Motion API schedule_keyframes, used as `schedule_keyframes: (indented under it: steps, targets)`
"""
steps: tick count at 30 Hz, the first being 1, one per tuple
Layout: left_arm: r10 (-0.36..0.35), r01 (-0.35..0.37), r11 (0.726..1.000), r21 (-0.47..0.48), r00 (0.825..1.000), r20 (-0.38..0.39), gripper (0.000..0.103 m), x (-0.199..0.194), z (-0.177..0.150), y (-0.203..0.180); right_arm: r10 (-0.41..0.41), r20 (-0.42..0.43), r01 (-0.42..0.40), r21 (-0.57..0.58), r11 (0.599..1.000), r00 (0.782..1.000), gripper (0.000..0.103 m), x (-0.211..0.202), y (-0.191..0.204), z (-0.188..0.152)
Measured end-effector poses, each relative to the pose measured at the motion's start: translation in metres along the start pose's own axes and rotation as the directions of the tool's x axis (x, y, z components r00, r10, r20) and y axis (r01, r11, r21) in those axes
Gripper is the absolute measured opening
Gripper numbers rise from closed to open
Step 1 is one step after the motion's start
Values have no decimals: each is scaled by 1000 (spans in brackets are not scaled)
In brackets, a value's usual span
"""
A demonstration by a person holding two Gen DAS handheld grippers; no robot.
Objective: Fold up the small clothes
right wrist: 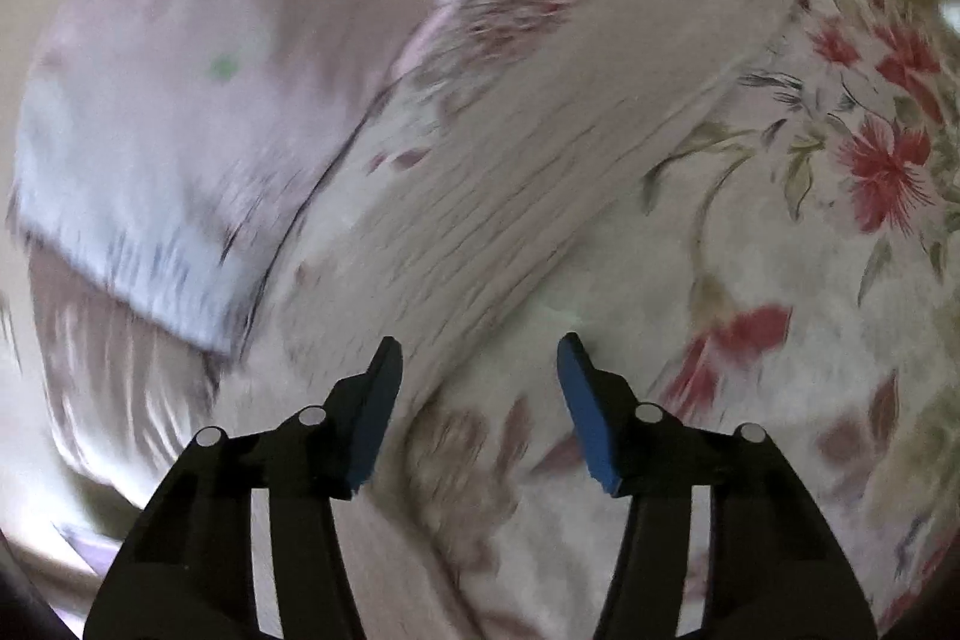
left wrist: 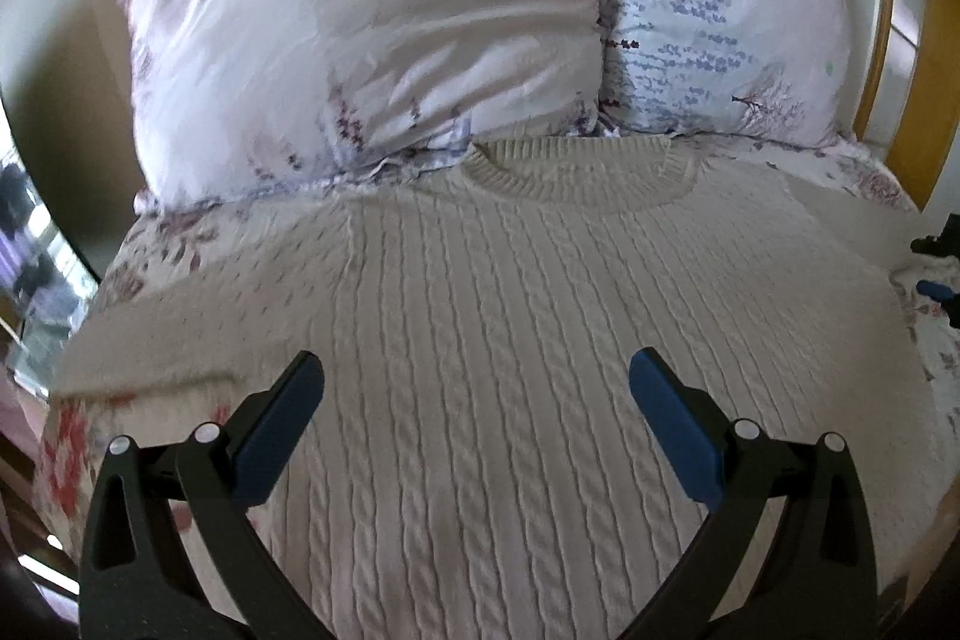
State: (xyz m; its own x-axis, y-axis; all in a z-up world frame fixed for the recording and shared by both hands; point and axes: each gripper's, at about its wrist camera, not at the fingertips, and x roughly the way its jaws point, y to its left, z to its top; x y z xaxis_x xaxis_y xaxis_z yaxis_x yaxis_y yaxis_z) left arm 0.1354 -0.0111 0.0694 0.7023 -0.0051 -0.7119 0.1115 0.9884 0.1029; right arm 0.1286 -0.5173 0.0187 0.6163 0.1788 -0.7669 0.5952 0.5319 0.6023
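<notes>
1. Here, the sweater (left wrist: 510, 316) lies flat on the bed (left wrist: 180, 244), front up, its collar (left wrist: 576, 172) at the far end, touching the pillows (left wrist: 372, 34), and its hem toward the camera.
2. Its long axis thus runs from collar to hem, straight away from the left tool (left wrist: 477, 394); the cable ribs follow the same line.
3. The left tool hangs over the lower middle of the sweater body, jaws wide apart, nothing between them, the blue pads (left wrist: 672, 430) clear of the knit.
4. One sleeve (left wrist: 156, 340) spreads out to the left in the left wrist view, with its edge near the left finger of that tool.
5. In the right wrist view, which is blurred, a sleeve (right wrist: 540, 172) runs as a slanted band from the upper right down toward the right tool (right wrist: 480, 370); its near end lies just ahead of the fingertips.
6. The right tool stands about half open and holds nothing; the pads do not press on the cloth.
7. Judgement: the right tool is the nearer one to that sleeve end, so a first fold probably starts there, carrying the sleeve across the long axis onto the body.
</notes>
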Motion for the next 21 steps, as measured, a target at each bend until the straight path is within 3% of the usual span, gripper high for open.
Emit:
schedule_keyframes:
  steps: [4,8,12,18,21]
  targets:
    - [-18,18,1000,3,1000,-12,101,21,12,-5,21,16,-22,40,999,1000,50,7,-4,17]
    - [-49,48,998,-31,998,-29,101,38,16,-5,-4,56,0,73,997,998,35,8,-12,32]
    - [-51,49,997,-54,998,-48,101,51,15,-2,-43,110,33,92,995,993,26,6,-23,44]
    - [-53,51,997,-52,998,-41,101,59,16,0,-122,152,123,4,992,981,13,8,-12,42]
    - [-63,61,997,-54,997,-47,101,64,16,3,-135,220,159,-93,983,966,11,1,10,37]
